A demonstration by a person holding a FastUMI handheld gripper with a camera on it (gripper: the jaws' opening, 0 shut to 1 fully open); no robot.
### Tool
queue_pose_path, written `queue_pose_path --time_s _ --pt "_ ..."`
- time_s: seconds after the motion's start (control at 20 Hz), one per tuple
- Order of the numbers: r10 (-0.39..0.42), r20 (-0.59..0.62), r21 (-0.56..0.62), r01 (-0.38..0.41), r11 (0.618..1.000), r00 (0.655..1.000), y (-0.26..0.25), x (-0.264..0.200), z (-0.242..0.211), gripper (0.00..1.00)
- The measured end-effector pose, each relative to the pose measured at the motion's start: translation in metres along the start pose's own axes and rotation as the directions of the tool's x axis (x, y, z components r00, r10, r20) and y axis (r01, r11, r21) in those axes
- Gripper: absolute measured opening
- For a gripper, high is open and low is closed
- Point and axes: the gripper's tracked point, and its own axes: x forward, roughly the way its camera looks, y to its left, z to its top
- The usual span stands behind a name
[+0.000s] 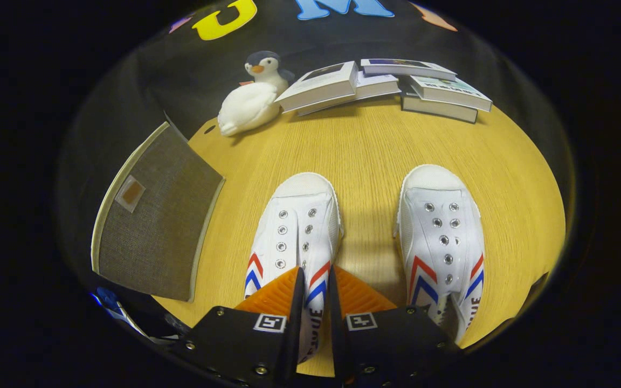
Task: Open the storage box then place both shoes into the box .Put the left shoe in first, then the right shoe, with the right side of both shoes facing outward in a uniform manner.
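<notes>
Gripper fingers pinch the left shoe side wall — storage box lies beside it

Count on the table — five kinds of thing.

Two white shoes: left shoe, right shoe. One grey fabric storage box, one plush penguin, four books in a loose pile, one gripper — two fingers nipped onto the left shoe's side wall.
</notes>
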Motion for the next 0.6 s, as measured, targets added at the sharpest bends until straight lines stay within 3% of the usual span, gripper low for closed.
queue_pose_path --time_s 0.05,0.25,0.3,0.35,0.6 --pt "0.01 -0.018 0.045 -0.009 0.999 1.0 0.0 0.003 -0.003 0.07" --pt "0.029 0.0 0.123 -0.028 0.992 1.0 0.006 -0.013 0.009 0.07" --pt "0.023 -0.002 0.114 -0.023 0.993 1.0 0.008 -0.009 0.005 0.0" --pt "0.023 0.015 0.115 -0.025 0.993 1.0 0.011 -0.014 0.009 0.0" --pt "0.114 0.05 0.223 -0.122 0.967 0.992 0.041 -0.041 0.038 0.0"
